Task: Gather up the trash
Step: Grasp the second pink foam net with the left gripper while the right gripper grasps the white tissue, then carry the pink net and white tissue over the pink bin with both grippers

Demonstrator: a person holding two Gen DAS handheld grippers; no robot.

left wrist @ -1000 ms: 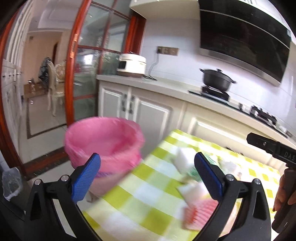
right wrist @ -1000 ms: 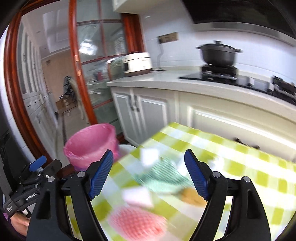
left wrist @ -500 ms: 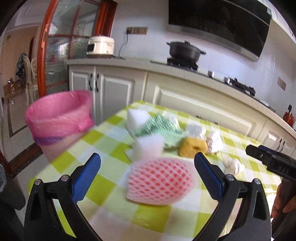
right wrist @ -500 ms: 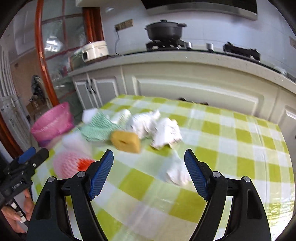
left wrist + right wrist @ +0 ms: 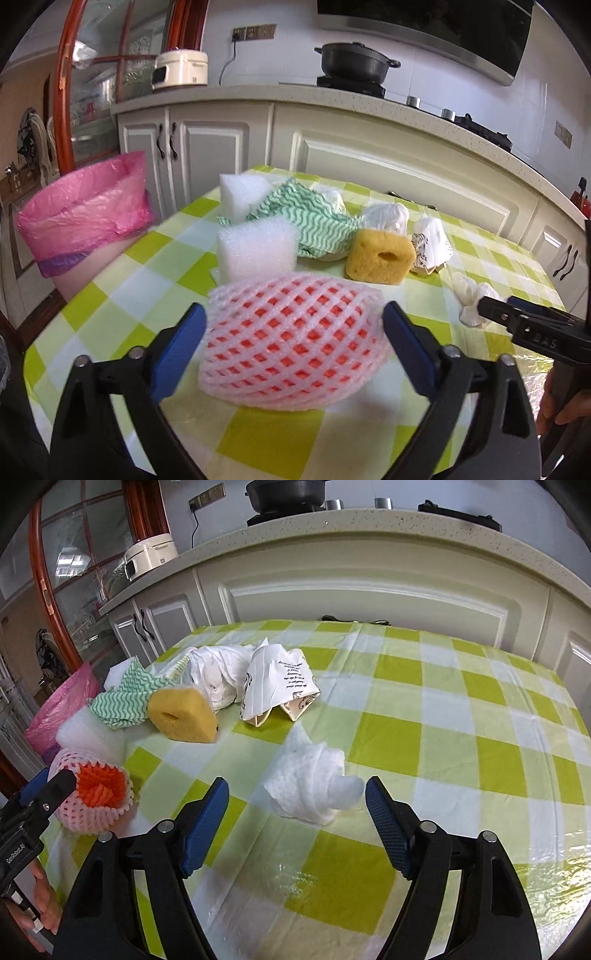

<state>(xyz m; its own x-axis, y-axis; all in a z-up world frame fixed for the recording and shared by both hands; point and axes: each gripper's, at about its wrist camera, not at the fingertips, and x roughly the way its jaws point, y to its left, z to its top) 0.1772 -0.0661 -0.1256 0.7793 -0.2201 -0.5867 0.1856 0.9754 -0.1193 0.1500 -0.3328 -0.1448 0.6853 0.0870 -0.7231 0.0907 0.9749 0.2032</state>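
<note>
The left wrist view shows the left gripper (image 5: 293, 334) straddling the pink foam fruit net (image 5: 295, 339), a bulging lattice sleeve lying on its side. Its jaws have just been closing; the blue pads stand close beside the net's ends, and contact cannot be confirmed. Only the right wrist view reveals the net's open end and orange lining.

The right gripper (image 5: 297, 808) stands apart around a crumpled white tissue (image 5: 314, 786), pads clear of it; its jaws have also just been closing.

Behind lie two white foam blocks (image 5: 256, 249), a green wavy-patterned cloth (image 5: 306, 218), a porous yellow sponge (image 5: 380, 256) with a hole, a white plastic bag (image 5: 218, 675) and a printed paper wrapper (image 5: 279, 681).

The table (image 5: 443, 738) carries a glossy green-and-white checked cover. The bin with pink liner (image 5: 83, 216) stands off its left edge. White cabinets (image 5: 369, 162), a black pot (image 5: 354, 64) and a rice cooker (image 5: 181, 70) fill the background.
</note>
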